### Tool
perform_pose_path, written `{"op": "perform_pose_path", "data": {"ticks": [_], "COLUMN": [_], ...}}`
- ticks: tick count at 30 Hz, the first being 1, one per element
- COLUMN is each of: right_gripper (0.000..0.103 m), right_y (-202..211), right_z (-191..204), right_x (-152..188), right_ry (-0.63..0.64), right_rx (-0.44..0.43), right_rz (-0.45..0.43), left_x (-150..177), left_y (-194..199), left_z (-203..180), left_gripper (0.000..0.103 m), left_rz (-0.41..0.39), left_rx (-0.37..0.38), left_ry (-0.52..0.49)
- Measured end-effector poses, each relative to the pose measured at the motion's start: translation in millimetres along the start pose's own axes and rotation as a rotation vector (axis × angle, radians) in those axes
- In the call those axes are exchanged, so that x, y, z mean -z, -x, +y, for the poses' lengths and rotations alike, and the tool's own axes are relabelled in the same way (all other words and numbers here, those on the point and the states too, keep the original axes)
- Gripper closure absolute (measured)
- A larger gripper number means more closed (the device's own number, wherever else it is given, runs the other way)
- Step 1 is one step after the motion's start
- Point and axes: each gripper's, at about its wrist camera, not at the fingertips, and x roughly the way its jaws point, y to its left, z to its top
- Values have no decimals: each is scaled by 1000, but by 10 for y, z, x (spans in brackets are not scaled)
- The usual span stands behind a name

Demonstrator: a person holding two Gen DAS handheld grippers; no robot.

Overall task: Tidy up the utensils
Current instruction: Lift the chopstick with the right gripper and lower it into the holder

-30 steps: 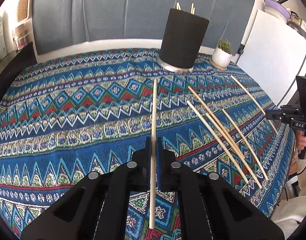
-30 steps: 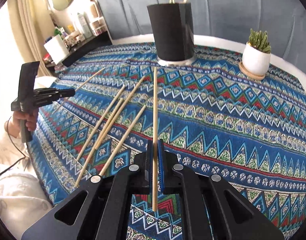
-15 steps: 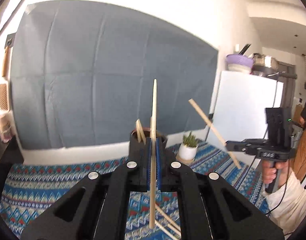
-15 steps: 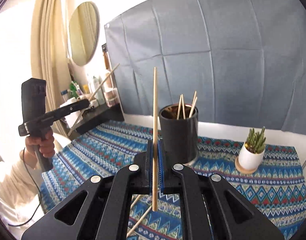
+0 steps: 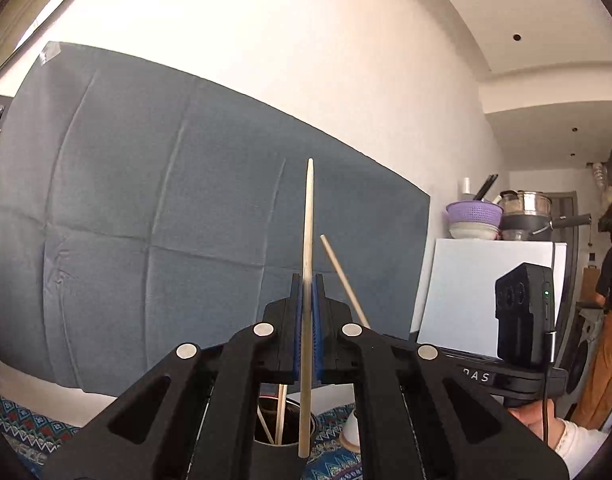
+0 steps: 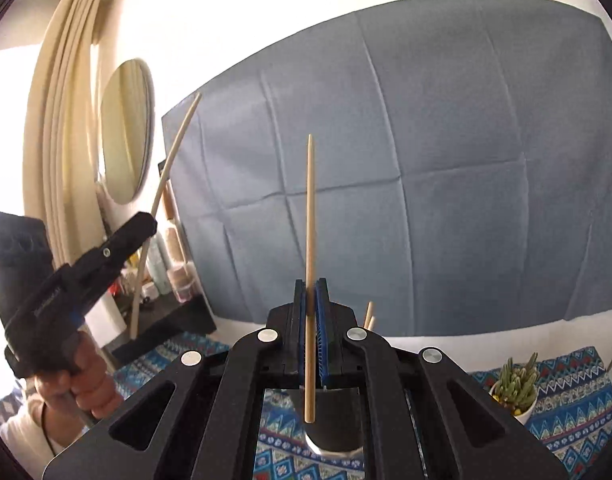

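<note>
The left gripper (image 5: 306, 316) is clamped on a chopstick (image 5: 307, 280) that stands upright between its blue pads, tapered tip up against the grey cloth (image 5: 145, 220) on the wall. The stick's blunt lower end hangs just above the open mouth of the black cup (image 5: 289, 420), in which two more sticks (image 5: 279, 412) lean. In the right wrist view this same gripper (image 6: 143, 226) shows at the left, gripped by a hand (image 6: 85, 384), with its stick running from above the jaws to below them.

The right gripper (image 6: 310, 312) is likewise clamped on a second chopstick (image 6: 310, 260), also upright with its point up. Its lower end hangs in front of the cup (image 6: 334, 420), near the rim; whether it is over the opening cannot be told. The tips of the sticks already in the cup (image 6: 369, 316) show just right of the gripper.

The cup stands on a blue patterned tablecloth (image 6: 566, 400). A small plant (image 6: 514, 388) in a white pot sits to the right of it. At the far left a round mirror (image 6: 125, 132) hangs beside a curtain (image 6: 61, 140). At the far right of the left wrist view, a white cabinet (image 5: 466, 288) carries a purple colander (image 5: 474, 212) and pots.
</note>
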Motion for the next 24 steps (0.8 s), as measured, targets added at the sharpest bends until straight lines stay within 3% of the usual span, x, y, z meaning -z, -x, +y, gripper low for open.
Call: {"op": "perform_pose_path", "data": {"ticks": [6,16,20,24], "right_gripper": [98,98,98,98], "right_y": [-269,-663,-712,-782], "right_z": [-216,-462,-474,-430], "right_x": [-20,288,379,438], "right_ry": [-90,-145,-159,-152], "right_rx": [12,67,60,67], "right_rz": [-123,-133,-139,-118], "left_x": [207,684,818,853], "left_y": [-425,-777,-879,-912], "left_z": [283,343,417,408], "left_gripper": [98,98,98,98], "left_rz": [35,98,135,126], "left_rx": [-83,-104,-154,-156], "left_ry": [137,194,213,205]}}
